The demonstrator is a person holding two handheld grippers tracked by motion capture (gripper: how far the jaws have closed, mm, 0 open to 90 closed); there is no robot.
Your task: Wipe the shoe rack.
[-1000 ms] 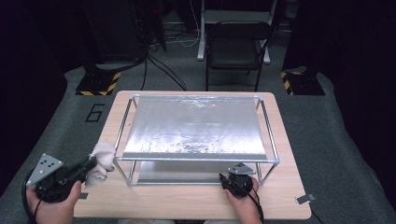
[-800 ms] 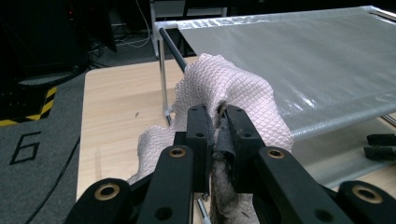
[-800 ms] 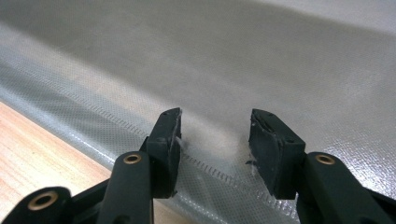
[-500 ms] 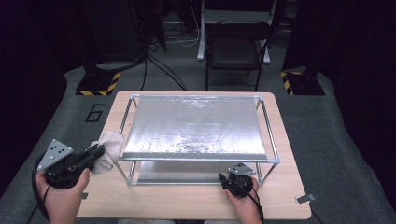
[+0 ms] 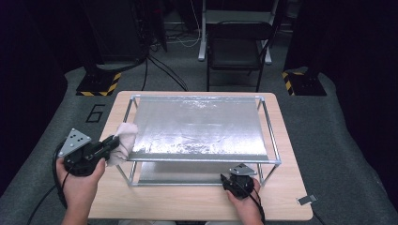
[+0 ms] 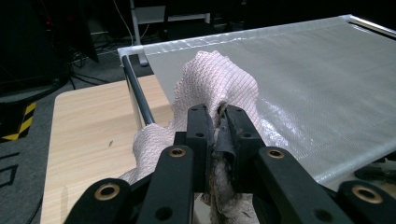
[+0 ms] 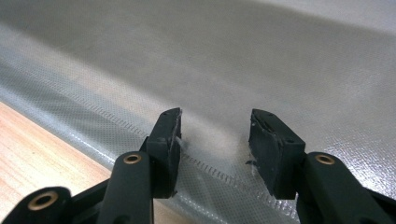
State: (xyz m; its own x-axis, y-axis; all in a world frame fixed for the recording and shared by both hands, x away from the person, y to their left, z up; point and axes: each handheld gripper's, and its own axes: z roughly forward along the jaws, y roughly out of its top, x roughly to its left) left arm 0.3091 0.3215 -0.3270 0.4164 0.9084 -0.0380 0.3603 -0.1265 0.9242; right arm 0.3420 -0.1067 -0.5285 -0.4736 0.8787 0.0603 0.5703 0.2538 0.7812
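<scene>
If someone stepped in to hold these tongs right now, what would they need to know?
Left tongs: shut on the cloth, held at the left edge of the silver sheet, near its front corner.
Right tongs: open, holding nothing, low at the frame front right, over the lower sheet.
Done: cloth gripped and brought to the sheet.
Left: probably wiping the sheet; no wiped area is visible.
</scene>
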